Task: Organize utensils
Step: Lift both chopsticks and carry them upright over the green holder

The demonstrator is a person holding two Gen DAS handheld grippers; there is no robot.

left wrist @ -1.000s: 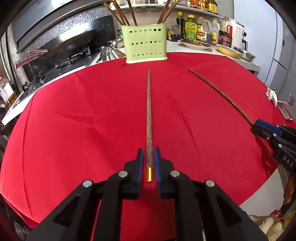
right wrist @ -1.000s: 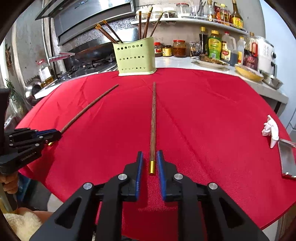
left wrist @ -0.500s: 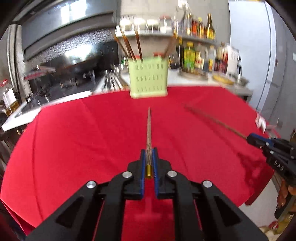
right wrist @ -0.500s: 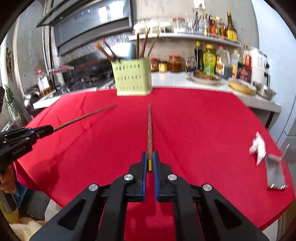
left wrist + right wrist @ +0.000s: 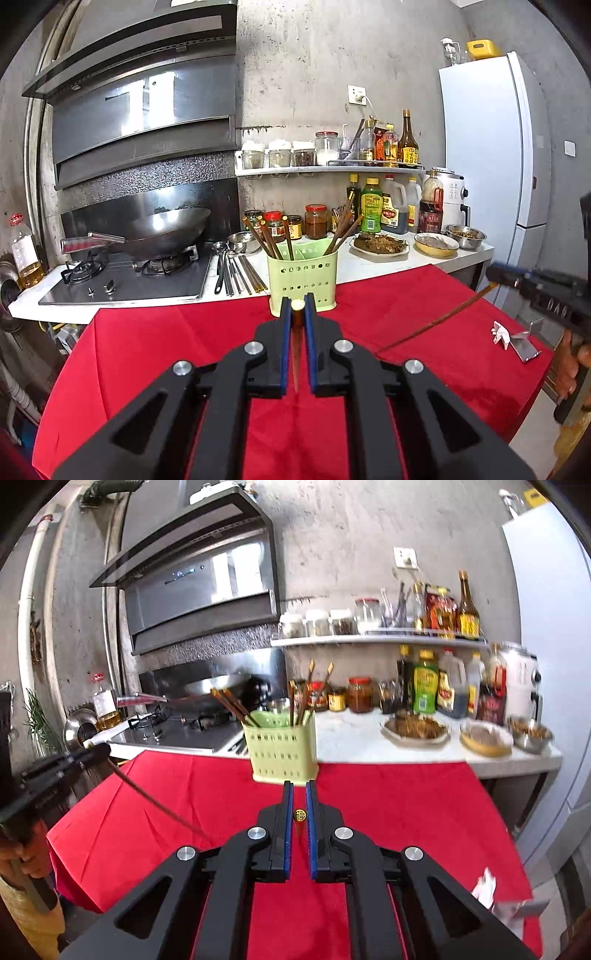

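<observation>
Standing chopstick (image 5: pixel 297 317) — between hand-held gripper (image 5: pixel 297 306) fingers

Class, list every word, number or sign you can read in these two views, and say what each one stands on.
"福": gold end cap of the chopstick held in the right claw.
"DA6": side of the right claw, seen from the left wrist view; last character unsure.
Small lettering on the left claw: too blurred to read.
Labels on the bottles at the counter: too small to read.
</observation>
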